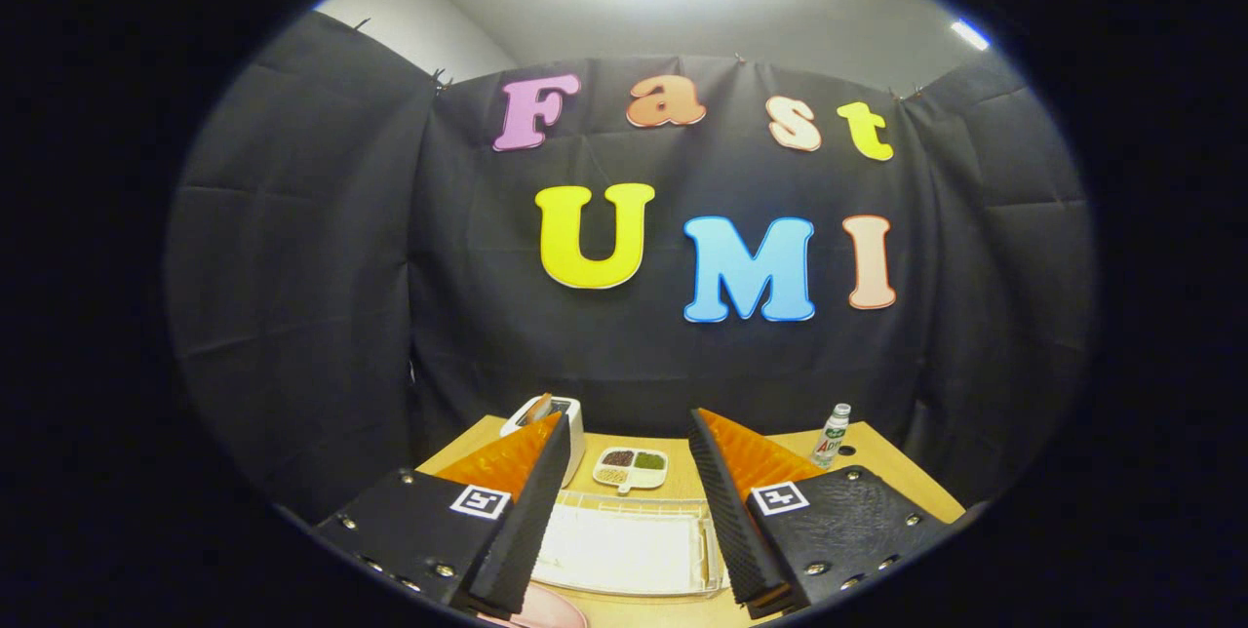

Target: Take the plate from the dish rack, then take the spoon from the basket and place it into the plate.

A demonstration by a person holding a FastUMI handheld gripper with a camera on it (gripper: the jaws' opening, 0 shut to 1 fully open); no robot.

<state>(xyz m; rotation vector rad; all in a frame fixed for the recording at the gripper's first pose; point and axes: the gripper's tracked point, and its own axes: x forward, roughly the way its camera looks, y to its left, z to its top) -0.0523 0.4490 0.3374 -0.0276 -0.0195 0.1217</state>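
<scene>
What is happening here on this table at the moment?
A hand-held gripper hangs above a wooden table with its two fingers open and nothing between them. Below the gap lies a white tray-like rack, and a pink plate edge shows near the left finger. Beyond the fingers sit a small divided dish, a white toaster and a small bottle. Nothing is grasped yet, so the work seems to be at its start.
</scene>
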